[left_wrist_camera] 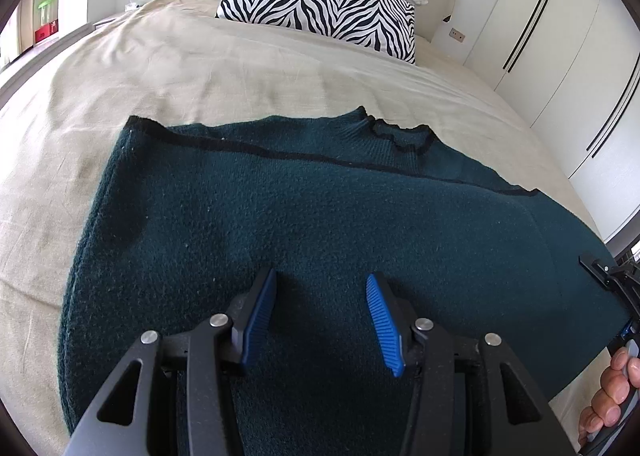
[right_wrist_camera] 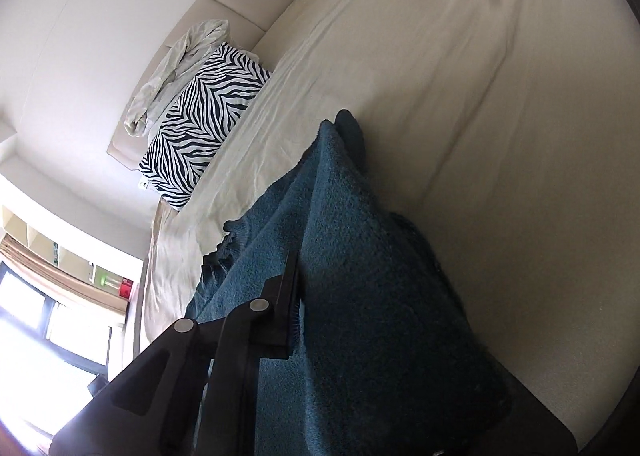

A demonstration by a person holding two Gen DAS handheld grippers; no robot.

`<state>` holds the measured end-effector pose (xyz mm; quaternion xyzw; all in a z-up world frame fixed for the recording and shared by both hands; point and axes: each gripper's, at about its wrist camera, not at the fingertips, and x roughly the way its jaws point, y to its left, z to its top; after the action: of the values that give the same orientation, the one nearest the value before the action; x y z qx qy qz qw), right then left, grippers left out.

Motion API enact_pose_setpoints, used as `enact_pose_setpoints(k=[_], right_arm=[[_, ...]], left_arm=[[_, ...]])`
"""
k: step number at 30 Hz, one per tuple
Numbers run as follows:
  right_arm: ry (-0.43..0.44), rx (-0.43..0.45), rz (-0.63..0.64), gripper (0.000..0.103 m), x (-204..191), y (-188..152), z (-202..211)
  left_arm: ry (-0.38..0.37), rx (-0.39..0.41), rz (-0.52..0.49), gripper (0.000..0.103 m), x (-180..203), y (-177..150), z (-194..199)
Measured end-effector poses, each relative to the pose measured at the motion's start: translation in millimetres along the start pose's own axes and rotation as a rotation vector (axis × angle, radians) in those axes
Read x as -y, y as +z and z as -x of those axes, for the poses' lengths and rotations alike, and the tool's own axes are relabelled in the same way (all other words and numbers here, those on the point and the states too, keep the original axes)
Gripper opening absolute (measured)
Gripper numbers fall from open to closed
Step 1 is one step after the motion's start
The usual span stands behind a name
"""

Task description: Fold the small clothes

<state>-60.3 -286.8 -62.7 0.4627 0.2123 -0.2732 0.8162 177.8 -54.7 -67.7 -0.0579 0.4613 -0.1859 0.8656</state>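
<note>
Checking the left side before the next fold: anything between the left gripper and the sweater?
Nothing visible. The left gripper hovers open directly over the dark green sweater, with only knit fabric between and ahead of its fingers. The zebra pillow lies well beyond, at the head of the bed.

The left camera sits close above the green sweater (left_wrist_camera: 320,215) and looks down the bed (left_wrist_camera: 160,67) at the zebra pillow (left_wrist_camera: 320,3). The right camera is tipped sideways, very near the cloth. Both see the sweater, bed and pillow.
</note>
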Motion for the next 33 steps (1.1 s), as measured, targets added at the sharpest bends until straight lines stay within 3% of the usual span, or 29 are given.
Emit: enact_pose_setpoints(k=[4, 7, 11, 13, 15, 17, 19, 21, 26, 27, 28, 29, 31, 33], right_arm=[[-0.031, 0.023, 0.179, 0.012, -48, -7, 4], [-0.038, 0.024, 0.418, 0.012, -104, -32, -1], [-0.038, -0.045, 0.869, 0.012, -176, -117, -28], [-0.053, -0.103, 0.997, 0.012, -184, -157, -48], [-0.067, -0.157, 1.007, 0.012, -179, -176, -64], [-0.081, -0.153, 1.025, 0.012, -177, -187, -69], [-0.082, -0.138, 1.058, 0.012, -180, -191, -66], [-0.079, -0.129, 1.088, 0.012, -182, -192, -64], [-0.079, -0.105, 1.144, 0.012, -188, -210, -57], [-0.080, -0.096, 1.163, 0.012, -191, -215, -56], [-0.080, -0.087, 1.186, 0.012, -194, -219, -55], [-0.078, -0.079, 1.210, 0.012, -196, -224, -53], [-0.075, -0.063, 1.273, 0.015, -201, -235, -49], [-0.077, -0.039, 1.344, 0.015, -203, -246, -41]], left_arm=[[-0.031, -0.001, 0.032, 0.050, -5, 1, 1], [-0.094, 0.009, 0.112, 0.049, -18, 2, 5], [-0.300, -0.013, 0.385, 0.050, -57, 3, 13], [-0.367, -0.039, 0.455, 0.051, -67, 3, 15], [-0.429, -0.078, 0.490, 0.052, -73, 3, 13], [-0.510, -0.090, 0.546, 0.070, -78, 5, 12], [-0.554, -0.095, 0.601, 0.075, -83, 8, 8], [-0.579, -0.102, 0.639, 0.078, -85, 11, 6], [-0.576, -0.171, 0.599, 0.080, -75, 25, -9], [-0.574, -0.183, 0.588, 0.078, -73, 29, -12], [-0.572, -0.200, 0.580, 0.065, -72, 34, -16], [-0.568, -0.229, 0.581, 0.039, -72, 38, -22], [-0.552, -0.272, 0.574, 0.015, -75, 44, -30], [-0.538, -0.276, 0.527, 0.014, -73, 50, -29]])
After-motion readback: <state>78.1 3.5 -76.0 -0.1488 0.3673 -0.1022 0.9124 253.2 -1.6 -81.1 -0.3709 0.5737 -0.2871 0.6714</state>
